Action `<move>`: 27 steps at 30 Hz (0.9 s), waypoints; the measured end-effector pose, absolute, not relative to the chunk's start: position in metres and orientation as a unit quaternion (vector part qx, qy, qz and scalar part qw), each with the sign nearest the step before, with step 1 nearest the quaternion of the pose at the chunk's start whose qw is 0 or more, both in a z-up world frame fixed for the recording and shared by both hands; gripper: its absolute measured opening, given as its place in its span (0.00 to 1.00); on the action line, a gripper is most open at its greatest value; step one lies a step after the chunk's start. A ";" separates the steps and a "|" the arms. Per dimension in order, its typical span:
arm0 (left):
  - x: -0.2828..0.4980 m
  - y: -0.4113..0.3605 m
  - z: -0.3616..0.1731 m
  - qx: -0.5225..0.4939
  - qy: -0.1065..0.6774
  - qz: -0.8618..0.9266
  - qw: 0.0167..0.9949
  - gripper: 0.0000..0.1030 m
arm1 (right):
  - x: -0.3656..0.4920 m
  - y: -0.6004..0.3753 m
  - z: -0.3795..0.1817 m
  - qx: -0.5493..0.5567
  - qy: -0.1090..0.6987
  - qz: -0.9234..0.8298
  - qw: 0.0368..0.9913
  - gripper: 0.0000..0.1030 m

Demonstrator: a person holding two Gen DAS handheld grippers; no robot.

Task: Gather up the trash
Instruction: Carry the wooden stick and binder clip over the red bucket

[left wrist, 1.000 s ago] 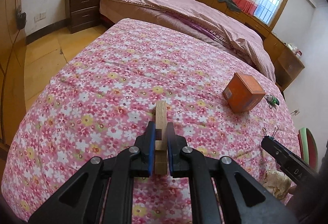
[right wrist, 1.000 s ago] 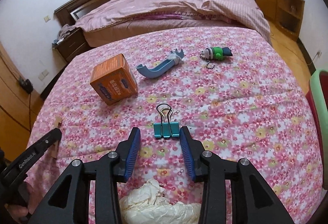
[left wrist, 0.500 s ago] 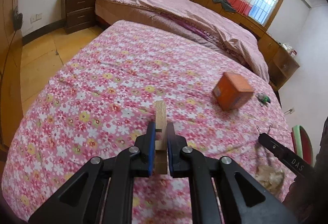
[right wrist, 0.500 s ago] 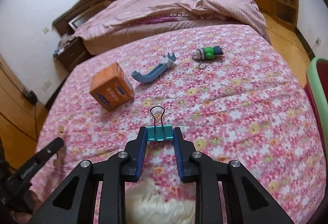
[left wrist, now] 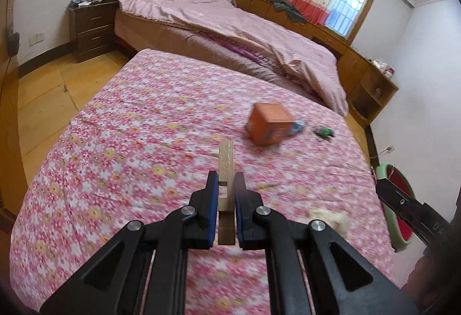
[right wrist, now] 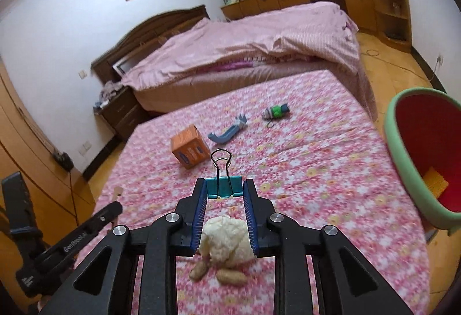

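Note:
My left gripper is shut on a wooden clothespin and holds it above the floral bedspread. My right gripper is shut on a teal binder clip, lifted above the bedspread. A crumpled tissue and two peanut shells lie below the right gripper; the tissue also shows in the left wrist view. A red bin with a green rim stands at the bed's right edge, with a yellow item inside.
An orange box, a blue curved plastic piece and a green toy lie farther up the bedspread. A second bed with a pink quilt is behind. Wooden cabinets line the far wall.
The right gripper closed on the binder clip and lifted it. Both grippers rose and pulled back from the bedspread; the left still holds the clothespin. The bin came into the right view.

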State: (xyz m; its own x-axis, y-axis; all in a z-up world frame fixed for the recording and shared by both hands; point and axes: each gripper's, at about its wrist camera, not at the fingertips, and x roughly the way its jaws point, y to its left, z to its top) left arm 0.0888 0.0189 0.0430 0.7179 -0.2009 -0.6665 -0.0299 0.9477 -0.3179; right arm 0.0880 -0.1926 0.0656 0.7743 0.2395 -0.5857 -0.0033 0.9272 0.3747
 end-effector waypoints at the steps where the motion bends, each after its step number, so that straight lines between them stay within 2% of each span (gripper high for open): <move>1: 0.086 0.015 0.046 -0.152 0.371 -0.051 0.915 0.09 | 0.083 -0.196 0.068 0.182 0.326 0.065 0.925 0.25; 17: 0.055 -0.076 0.088 -0.123 0.368 -0.166 0.907 0.09 | 0.004 -0.286 0.097 0.237 0.259 0.006 0.936 0.25; 27: 0.071 -0.162 0.094 -0.085 0.389 -0.240 0.885 0.09 | -0.019 -0.362 0.082 0.289 0.238 -0.051 0.926 0.25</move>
State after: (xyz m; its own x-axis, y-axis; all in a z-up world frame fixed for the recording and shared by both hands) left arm 0.0708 -0.1615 0.0941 0.5822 -0.4914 -0.6477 0.3600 0.8701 -0.3365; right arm -0.0190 -0.3618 0.0823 0.8816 0.0441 -0.4700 0.2313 0.8276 0.5114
